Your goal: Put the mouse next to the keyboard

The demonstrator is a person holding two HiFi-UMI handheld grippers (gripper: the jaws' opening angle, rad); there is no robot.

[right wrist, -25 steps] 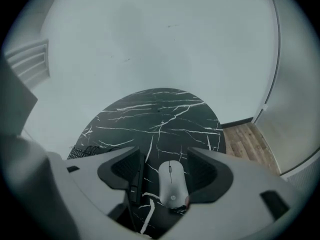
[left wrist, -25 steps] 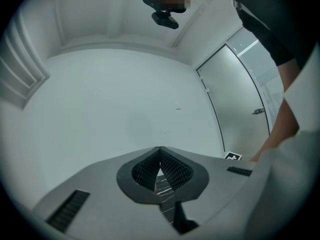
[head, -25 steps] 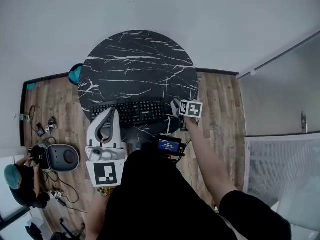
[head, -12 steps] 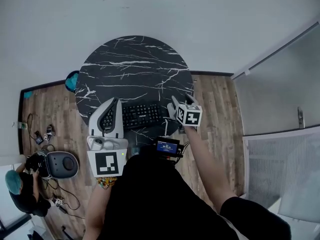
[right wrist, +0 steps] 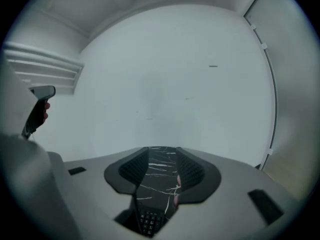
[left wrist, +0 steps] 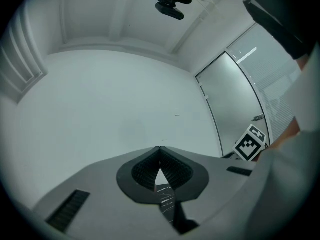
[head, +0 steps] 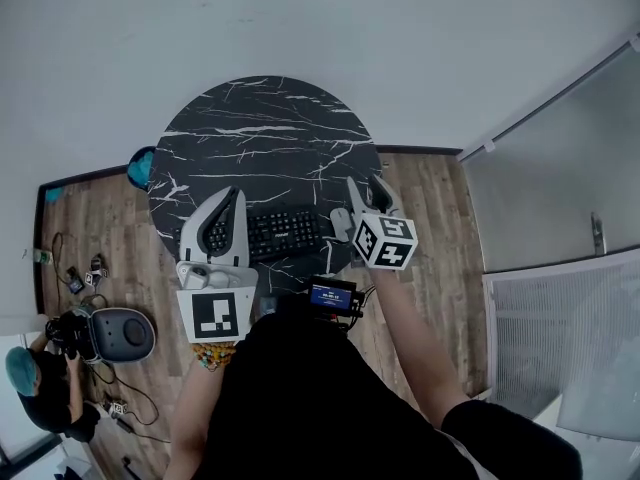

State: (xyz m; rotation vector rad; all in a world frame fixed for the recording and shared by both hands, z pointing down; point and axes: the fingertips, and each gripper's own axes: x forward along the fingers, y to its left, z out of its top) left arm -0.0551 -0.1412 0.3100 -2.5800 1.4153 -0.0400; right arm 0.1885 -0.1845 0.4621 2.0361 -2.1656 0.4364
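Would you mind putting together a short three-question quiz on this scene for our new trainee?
1. True or false: the mouse lies on the wooden floor.
2. The keyboard rests on: A) the round marble-patterned table; B) a chair; C) a shelf.
3. How do the left gripper's jaws stand?
Key: 1 false, it lies on the table beside the keyboard's right end; 2 A; 3 together, holding nothing.
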